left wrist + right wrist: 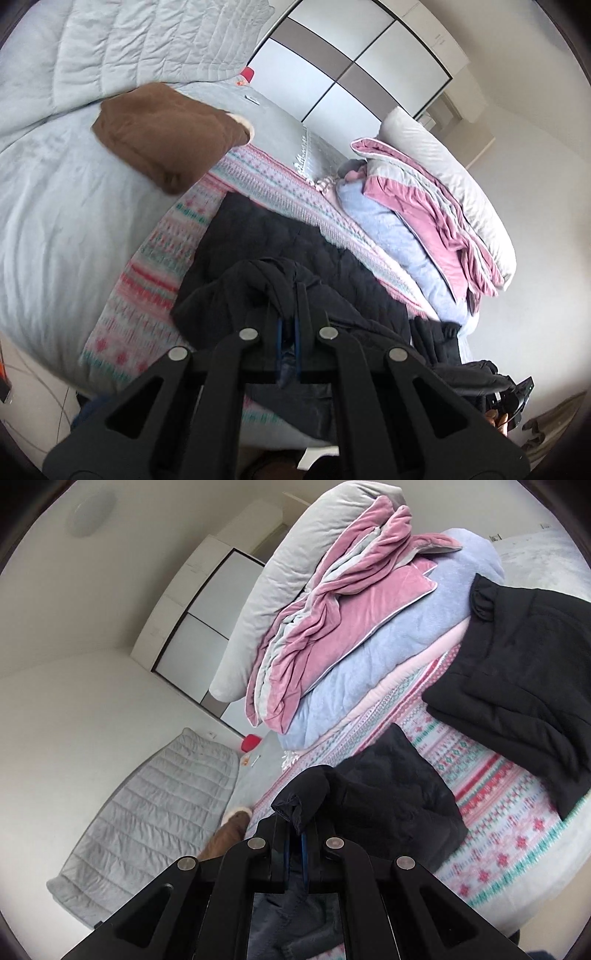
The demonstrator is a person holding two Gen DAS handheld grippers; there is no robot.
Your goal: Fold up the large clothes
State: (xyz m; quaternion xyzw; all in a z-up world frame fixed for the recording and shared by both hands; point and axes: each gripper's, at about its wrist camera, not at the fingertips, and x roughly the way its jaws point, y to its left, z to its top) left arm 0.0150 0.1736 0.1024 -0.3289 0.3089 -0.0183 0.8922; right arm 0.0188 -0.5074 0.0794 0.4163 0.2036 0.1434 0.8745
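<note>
The left gripper [290, 295] is squeezed tight on a bunched edge of the dark jacket [295, 251], and the right gripper [297, 812] is squeezed tight on another edge of the same jacket [391, 805], so the cloth sits right between the fingers of each one. The rest of the jacket lies just past the fingers on the patterned blanket [147, 280] on the bed, with another black coat [517, 672] further off. This looks like the fold step, and next both hands likely need to carry the held edges over together and lay them flat.
</note>
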